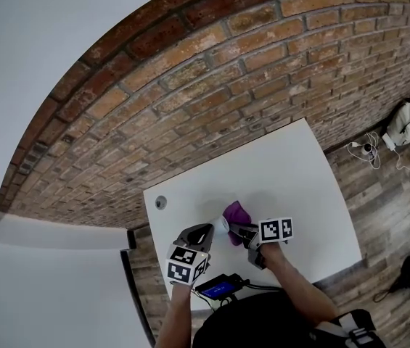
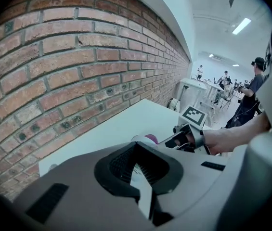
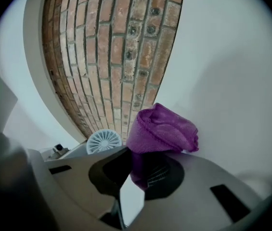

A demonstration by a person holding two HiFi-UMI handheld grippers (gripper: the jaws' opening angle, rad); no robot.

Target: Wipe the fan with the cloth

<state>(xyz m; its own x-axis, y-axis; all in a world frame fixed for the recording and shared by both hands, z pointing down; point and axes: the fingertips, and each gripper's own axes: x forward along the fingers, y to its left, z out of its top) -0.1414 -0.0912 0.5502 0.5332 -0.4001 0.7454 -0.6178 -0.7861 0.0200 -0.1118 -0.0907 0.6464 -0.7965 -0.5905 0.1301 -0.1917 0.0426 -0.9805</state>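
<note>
A small white fan [image 1: 220, 223] with a round grille [image 3: 104, 141] is held over the white table [image 1: 299, 187]. My left gripper [image 1: 199, 233] is shut on it, and a white strip of the fan [image 2: 143, 189] shows between the jaws. My right gripper [image 1: 244, 233] is shut on a bunched purple cloth [image 3: 163, 129]. The cloth [image 1: 235, 212] sits just right of the fan's head, close to it; whether they touch I cannot tell. From the left gripper view, the cloth [image 2: 151, 138] peeks out behind the fan's rim, with the right gripper [image 2: 186, 137] beside it.
A brick wall [image 1: 212, 93] runs along the table's far edge. A round cable hole [image 1: 161, 201] sits near the table's left corner. A black device with a blue screen [image 1: 219, 287] hangs by the person's body. Cables and a white bag [image 1: 403, 122] lie on the floor at right.
</note>
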